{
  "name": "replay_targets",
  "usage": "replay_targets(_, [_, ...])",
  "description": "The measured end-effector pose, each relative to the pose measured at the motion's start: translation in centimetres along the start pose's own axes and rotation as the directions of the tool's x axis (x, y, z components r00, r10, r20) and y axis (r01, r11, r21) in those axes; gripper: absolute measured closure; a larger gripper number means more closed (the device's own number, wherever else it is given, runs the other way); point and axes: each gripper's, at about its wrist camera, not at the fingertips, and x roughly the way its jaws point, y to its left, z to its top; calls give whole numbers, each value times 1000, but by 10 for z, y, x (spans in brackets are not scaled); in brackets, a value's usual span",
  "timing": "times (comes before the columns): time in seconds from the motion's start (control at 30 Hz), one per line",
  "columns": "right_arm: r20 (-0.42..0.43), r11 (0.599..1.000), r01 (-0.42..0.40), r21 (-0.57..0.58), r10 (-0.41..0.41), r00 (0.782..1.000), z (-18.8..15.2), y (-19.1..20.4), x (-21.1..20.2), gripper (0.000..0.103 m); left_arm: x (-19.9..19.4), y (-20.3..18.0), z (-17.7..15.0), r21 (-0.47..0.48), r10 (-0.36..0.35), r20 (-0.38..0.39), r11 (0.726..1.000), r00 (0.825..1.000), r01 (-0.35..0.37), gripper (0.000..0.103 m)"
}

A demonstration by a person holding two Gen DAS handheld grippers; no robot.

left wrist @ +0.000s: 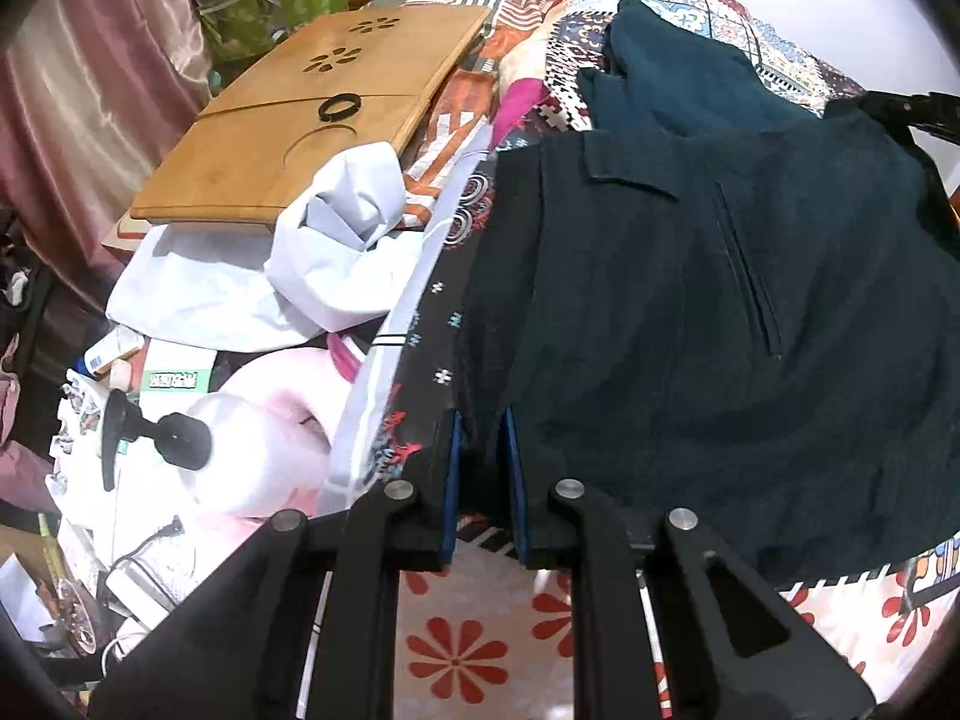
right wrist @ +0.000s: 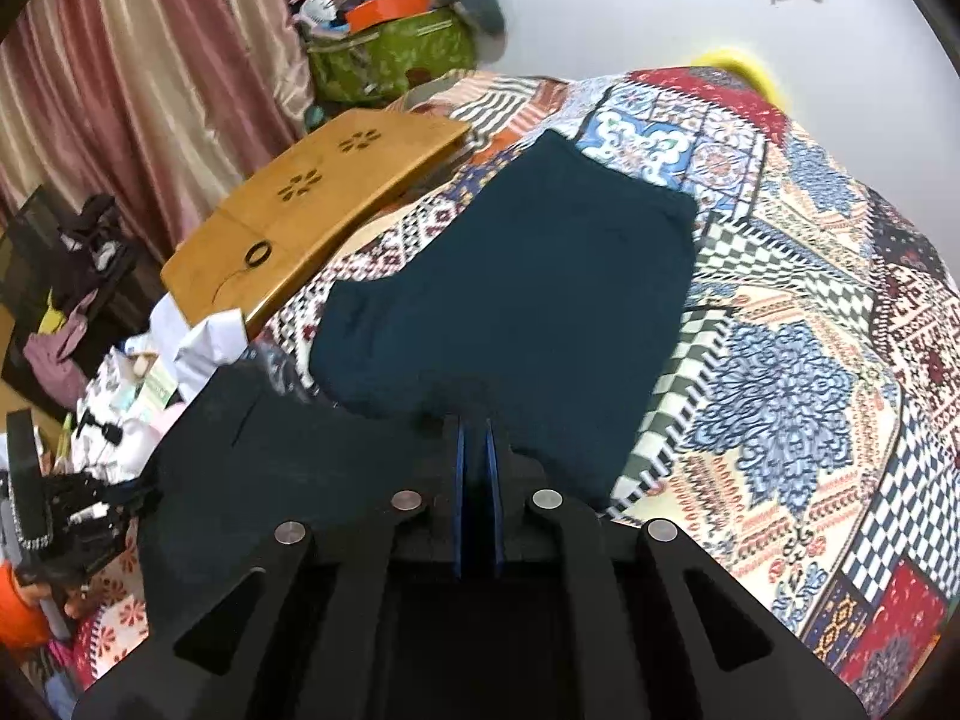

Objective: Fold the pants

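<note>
The dark teal pants (left wrist: 720,300) lie on a patchwork bedspread (right wrist: 810,300), waistband end lifted toward me, with a back pocket flap and slit pocket showing. My left gripper (left wrist: 480,420) is shut on the pants' left waist corner. My right gripper (right wrist: 475,426) is shut on the other waist corner, with cloth between its blue pads. In the right wrist view the pant legs (right wrist: 528,276) stretch away flat across the bed. The left gripper also shows in the right wrist view (right wrist: 66,510) at the far left.
A wooden lap tray (left wrist: 312,120) with a black ring lies at the bed's left. A white cloth (left wrist: 288,264), a pink pillow (left wrist: 264,420), a white bottle and clutter sit left of the pants. A green bag (right wrist: 390,54) and pink curtains (right wrist: 150,60) stand behind.
</note>
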Motion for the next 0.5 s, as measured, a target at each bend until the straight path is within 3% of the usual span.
replay_targets(0.1, [31,998,45,46,-46,998,-2,-15,-23,94,-3,11,7,-19,75,-7,997,997,-75,90])
replay_targets(0.2, [54,992,63,105,-69,996,-9,-38,-57,90,-11,26,16,-61,3,-14,998,1000,-4,90])
replay_targets(0.27, [60,988,68,137,-77,995,-20,-51,-79,70,-26,26,28,-51,-30,19,998,999,31,90])
replay_targets(0.37, [83,983,108,151,-122,989,-47,-65,-112,55,-46,6,49,43,-29,88,999,996,26,89])
replay_targets(0.43, [70,978,131,165,-144,987,-67,-73,-126,49,-48,-12,62,101,-71,101,993,992,60,81])
replay_targets(0.5, [47,971,134,199,-146,988,-90,-83,-134,41,-38,-39,79,148,-138,78,981,987,125,62])
